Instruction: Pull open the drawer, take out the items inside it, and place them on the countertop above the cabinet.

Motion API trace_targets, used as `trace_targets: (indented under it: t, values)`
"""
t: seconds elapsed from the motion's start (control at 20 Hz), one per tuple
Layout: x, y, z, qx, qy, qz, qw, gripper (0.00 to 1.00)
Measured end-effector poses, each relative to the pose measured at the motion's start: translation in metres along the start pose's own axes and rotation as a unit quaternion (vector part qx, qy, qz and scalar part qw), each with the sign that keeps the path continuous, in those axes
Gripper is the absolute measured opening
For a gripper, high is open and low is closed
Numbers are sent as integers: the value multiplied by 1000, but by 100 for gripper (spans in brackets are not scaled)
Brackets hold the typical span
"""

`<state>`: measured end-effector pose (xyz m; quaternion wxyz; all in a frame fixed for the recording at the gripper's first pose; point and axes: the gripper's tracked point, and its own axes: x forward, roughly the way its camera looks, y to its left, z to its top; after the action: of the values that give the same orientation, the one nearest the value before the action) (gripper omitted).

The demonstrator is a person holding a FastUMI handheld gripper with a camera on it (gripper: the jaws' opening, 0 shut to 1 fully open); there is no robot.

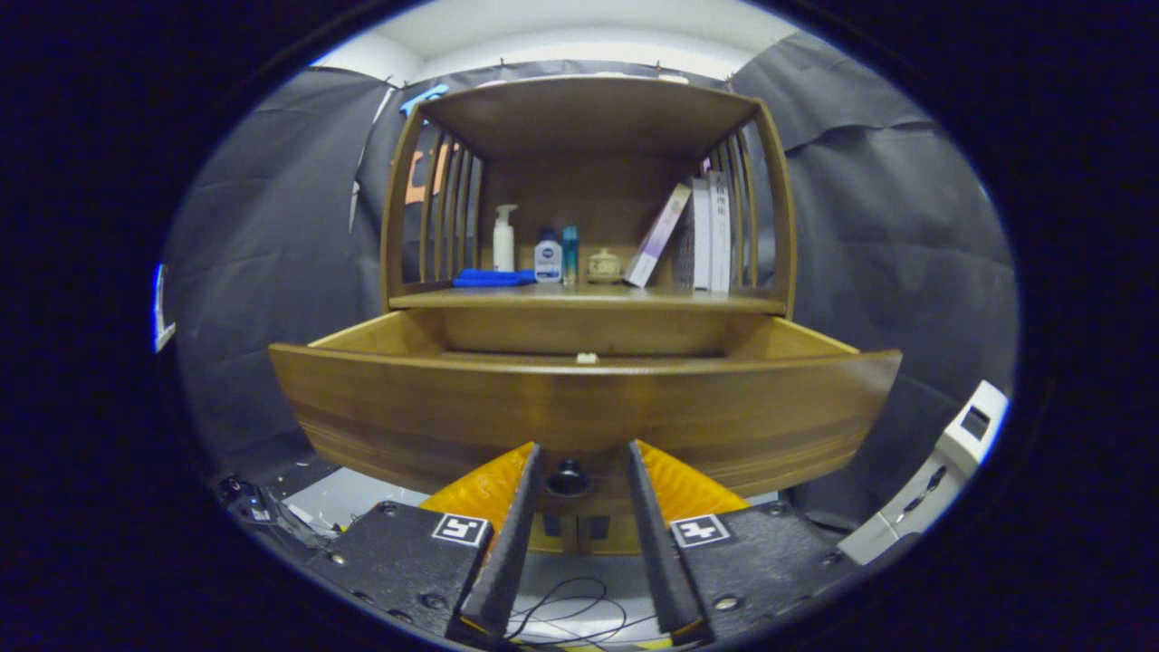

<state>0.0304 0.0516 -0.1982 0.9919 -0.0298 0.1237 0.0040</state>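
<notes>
The wooden cabinet's drawer (579, 407) stands pulled out toward me, its curved front panel just ahead of the fingers. Its dark round knob (569, 477) lies between the two fingers of my gripper (584, 448). The fingers stand a little apart from the knob, with a gap on the right side, so the gripper is open. Over the top edge of the drawer front peeks a small pale item (587, 359); the rest of the drawer's inside is hidden. Above the drawer runs the wooden countertop (724, 301).
On the countertop stand a white pump bottle (503, 238), a small blue-capped bottle (547, 256), a teal tube (569, 254), a little ceramic pot (603, 265), leaning books (697, 235) and a blue cloth (492, 278). A white device (942, 471) stands low right. Cables (566, 616) lie on the floor below.
</notes>
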Motion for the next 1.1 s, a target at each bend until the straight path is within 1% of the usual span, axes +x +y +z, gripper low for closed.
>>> trace_targets:
  t: [0.25,0.3,0.45,0.55,0.7,0.75,0.95,1.1]
  values:
    - [-18,3,64,3,-61,22,998,90]
    - [-17,0,77,3,-72,20,997,95]
    - [-8,-8,119,3,-98,10,995,99]
    - [2,-12,146,6,-110,7,994,99]
    - [21,-16,181,14,-105,2,994,99]
    - [29,-18,188,10,-92,-3,996,99]
    - [69,-3,210,13,-54,18,998,99]
    - [108,6,196,5,22,27,999,99]
